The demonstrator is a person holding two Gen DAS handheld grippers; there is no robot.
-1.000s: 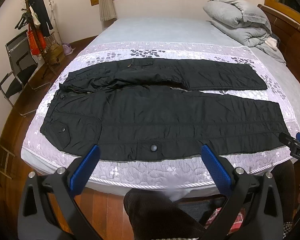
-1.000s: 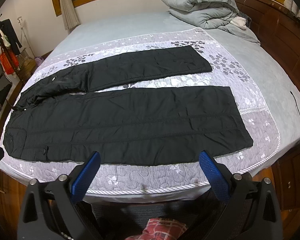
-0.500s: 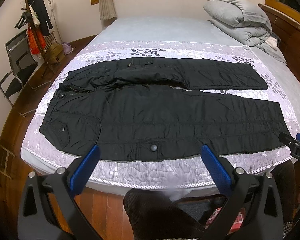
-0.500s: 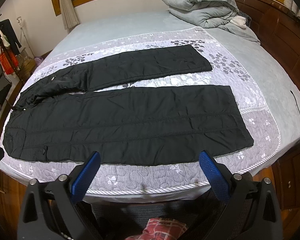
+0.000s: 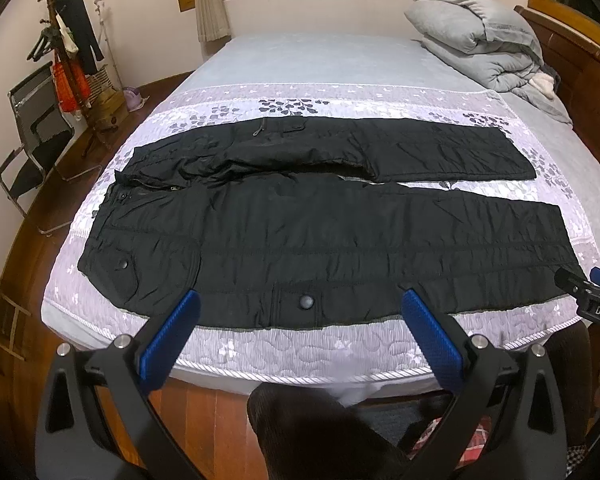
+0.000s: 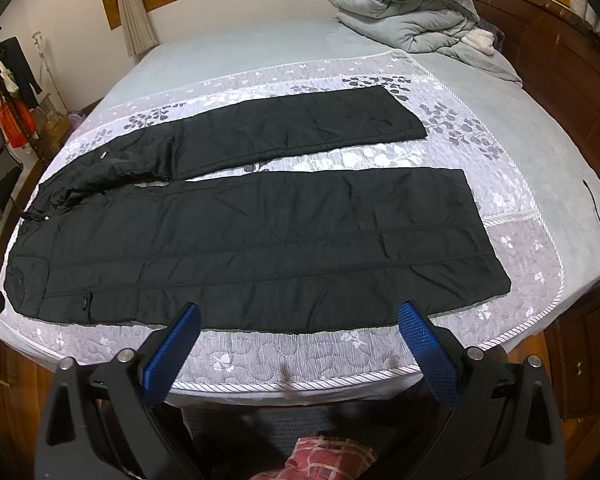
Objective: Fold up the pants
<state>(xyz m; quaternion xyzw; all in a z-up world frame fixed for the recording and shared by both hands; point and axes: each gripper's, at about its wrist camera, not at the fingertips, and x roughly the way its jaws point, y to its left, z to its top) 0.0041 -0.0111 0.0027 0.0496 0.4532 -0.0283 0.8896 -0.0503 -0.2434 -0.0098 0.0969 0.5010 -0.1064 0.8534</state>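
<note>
From the left wrist camera, the black pants (image 5: 320, 236) lie flat and unfolded on the patterned purple coverlet (image 5: 340, 352) of the bed (image 5: 320, 60), waistband toward the coat rack (image 5: 66, 48) side and both legs running toward the wooden headboard (image 5: 580, 80). The far leg angles slightly away from the near one. The left tongs (image 5: 300, 326) hang in the air just short of the pants' near edge, blue pads spread wide apart, gripping nothing. A folded grey quilt (image 5: 480, 48) sits well beyond the pants near the headboard. A corner of the other tool shows beside the near leg's cuff.

From the right wrist camera, the pants (image 6: 260, 240) fill the middle of the coverlet (image 6: 300, 360). The right tongs (image 6: 298, 328) hover just off the pants' near hem edge, likewise spread wide and empty. The quilt (image 6: 404, 4) lies far behind the pants.
</note>
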